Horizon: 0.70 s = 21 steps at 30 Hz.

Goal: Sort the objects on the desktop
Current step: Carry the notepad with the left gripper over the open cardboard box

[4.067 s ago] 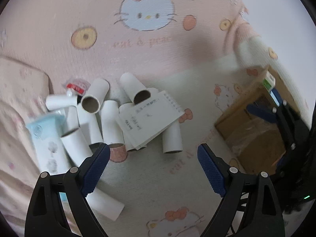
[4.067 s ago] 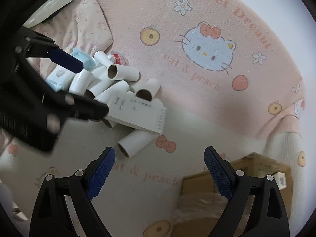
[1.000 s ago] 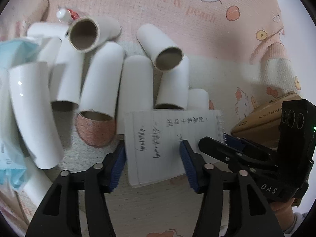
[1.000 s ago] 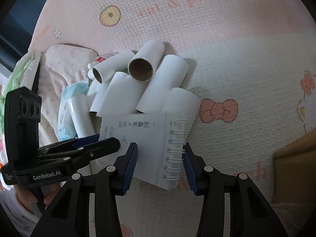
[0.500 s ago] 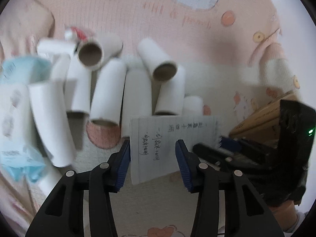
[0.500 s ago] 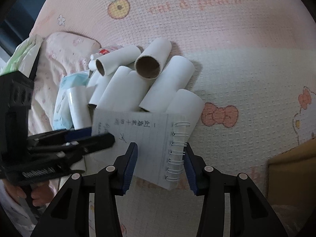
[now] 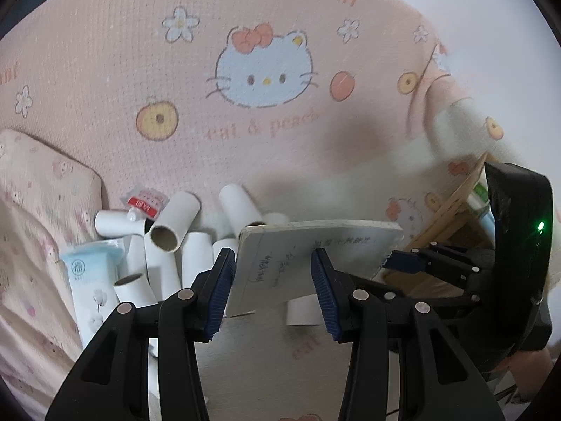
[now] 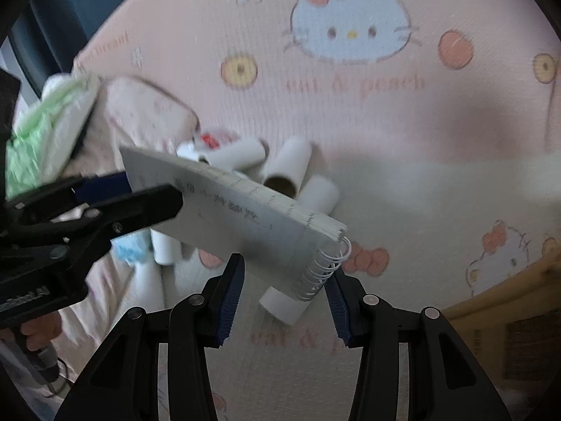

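A white spiral notepad (image 7: 308, 259) with handwriting is held in the air between both grippers. My left gripper (image 7: 273, 287) is shut on its left end. My right gripper (image 8: 284, 301) is shut on its spiral-bound end (image 8: 322, 273). The notepad (image 8: 238, 210) hangs tilted above a heap of white cardboard tubes (image 7: 168, 245), which also shows in the right wrist view (image 8: 287, 172). The right gripper body (image 7: 491, 266) shows at the right of the left wrist view. The left gripper body (image 8: 70, 217) shows at the left of the right wrist view.
A light blue tissue pack (image 7: 91, 277) and a red-and-white sachet (image 7: 143, 203) lie by the tubes on the pink cartoon-cat blanket (image 7: 105, 70). A cardboard box (image 7: 452, 210) stands at the right, also seen low right in the right wrist view (image 8: 508, 333). A green-white bag (image 8: 45, 115) lies far left.
Both grippers have lifted the notepad up off the tube heap; it now hangs tilted in the air. The tubes stay on the blanket.
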Tool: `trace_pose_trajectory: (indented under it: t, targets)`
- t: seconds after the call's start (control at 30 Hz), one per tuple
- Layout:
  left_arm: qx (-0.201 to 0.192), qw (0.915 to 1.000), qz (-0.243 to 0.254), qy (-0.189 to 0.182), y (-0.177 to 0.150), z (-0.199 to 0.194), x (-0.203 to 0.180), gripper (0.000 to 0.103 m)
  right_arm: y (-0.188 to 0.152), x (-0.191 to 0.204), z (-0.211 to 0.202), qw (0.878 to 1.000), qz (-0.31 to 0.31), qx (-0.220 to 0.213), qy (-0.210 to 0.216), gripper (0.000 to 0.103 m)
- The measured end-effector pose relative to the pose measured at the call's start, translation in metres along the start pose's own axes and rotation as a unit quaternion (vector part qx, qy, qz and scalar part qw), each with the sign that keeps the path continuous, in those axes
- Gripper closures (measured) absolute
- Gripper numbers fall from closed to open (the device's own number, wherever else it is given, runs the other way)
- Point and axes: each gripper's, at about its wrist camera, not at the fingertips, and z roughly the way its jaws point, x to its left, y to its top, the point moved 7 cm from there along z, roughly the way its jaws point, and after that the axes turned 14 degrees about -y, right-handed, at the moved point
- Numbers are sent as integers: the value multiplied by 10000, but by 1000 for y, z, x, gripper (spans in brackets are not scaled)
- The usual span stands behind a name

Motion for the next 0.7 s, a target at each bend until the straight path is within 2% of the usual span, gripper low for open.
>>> trace_pose_trajectory:
  t: [0.1, 0.27, 0.47, 0.7]
  targets:
    - [-115, 9998, 133, 1, 6, -8, -8, 54, 10, -1, -19, 9997, 88, -233, 14, 60]
    - [-246, 9995, 87, -194, 13, -17, -22, 54, 21, -5, -50, 9975, 69, -657, -244, 60]
    - [-416, 9979, 398, -291, 27, -28, -44, 57, 27, -19, -74, 9959, 224, -838, -270, 60]
    - [-447, 9945, 765, -567, 38, -27, -83, 57, 25, -43, -103, 9922, 393, -1049, -552, 60]
